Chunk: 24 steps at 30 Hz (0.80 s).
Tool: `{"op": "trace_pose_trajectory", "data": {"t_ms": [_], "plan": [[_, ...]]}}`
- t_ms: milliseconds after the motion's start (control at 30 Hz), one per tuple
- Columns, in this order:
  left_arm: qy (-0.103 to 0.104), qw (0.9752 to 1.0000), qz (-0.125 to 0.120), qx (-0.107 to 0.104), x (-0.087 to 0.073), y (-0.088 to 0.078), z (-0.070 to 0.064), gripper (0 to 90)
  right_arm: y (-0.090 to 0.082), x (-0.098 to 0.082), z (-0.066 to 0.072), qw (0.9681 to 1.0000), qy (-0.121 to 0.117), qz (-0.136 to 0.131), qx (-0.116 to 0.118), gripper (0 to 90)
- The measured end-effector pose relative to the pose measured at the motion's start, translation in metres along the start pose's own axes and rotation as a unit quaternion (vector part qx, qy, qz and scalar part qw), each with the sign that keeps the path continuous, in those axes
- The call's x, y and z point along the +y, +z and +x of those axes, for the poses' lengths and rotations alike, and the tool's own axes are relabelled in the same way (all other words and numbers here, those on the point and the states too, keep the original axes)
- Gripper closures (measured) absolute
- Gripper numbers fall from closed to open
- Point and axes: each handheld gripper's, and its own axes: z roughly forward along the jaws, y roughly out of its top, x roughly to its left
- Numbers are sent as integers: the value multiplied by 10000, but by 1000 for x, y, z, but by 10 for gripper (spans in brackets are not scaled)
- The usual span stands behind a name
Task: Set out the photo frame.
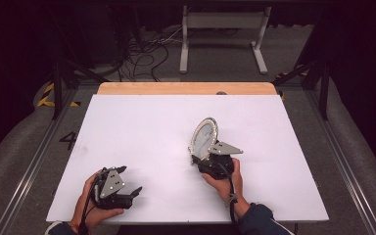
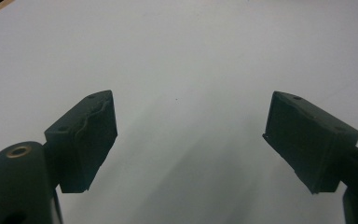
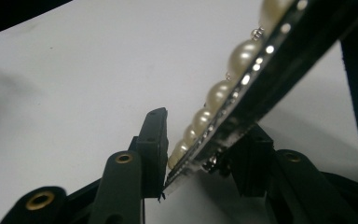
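An oval picture frame rimmed with pearl beads stands tilted on edge over the white table, right of centre. My right gripper is shut on its lower edge. In the right gripper view the left pad presses the pearl beads and the right pad sits behind the frame's dark back, with my right gripper around the rim. My left gripper lies near the front left of the table, open. In the left gripper view nothing but white tabletop lies between the jaws of my left gripper.
A wooden strip runs along the table's far edge. Beyond it on the floor are a white metal stand and loose cables. Metal rails flank the table on both sides.
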Motion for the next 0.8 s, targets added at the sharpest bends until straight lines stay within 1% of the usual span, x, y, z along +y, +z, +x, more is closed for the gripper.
{"op": "trace_pose_trajectory", "data": {"t_ms": [200,300,333,467,500,533,600,633,667,700,800], "plan": [[-28,10000,25,34,0,-1,0,168,-6,-2,-2,9999,-43,86,97,650],[-43,10000,-19,31,1,-1,0,168,-9,-3,-4,9998,-116,113,126,653],[-36,10000,-26,24,1,-1,0,168,-9,-3,-4,9998,-149,93,124,650],[10,10000,29,31,1,0,-1,168,-7,-5,-3,9999,-122,12,120,620],[30,10000,39,45,1,0,-1,168,-5,-6,-3,9999,-121,-28,98,629],[29,10000,43,54,1,0,-1,167,-4,-7,-2,9999,-113,-90,41,636],[-2,10000,12,55,1,0,0,166,-3,-8,-3,9998,-72,-171,27,637],[-2,10000,12,55,1,0,0,166,-3,-8,-3,9998,-72,-171,27,637],[-17,10000,19,78,1,-1,0,166,-1,-9,-3,9997,32,-235,24,635],[-48,10000,18,73,1,0,0,166,0,-9,-3,9997,24,-232,5,636],[16,9999,79,79,1,1,-1,169,2,-9,-2,9996,143,-230,-32,643]]}}
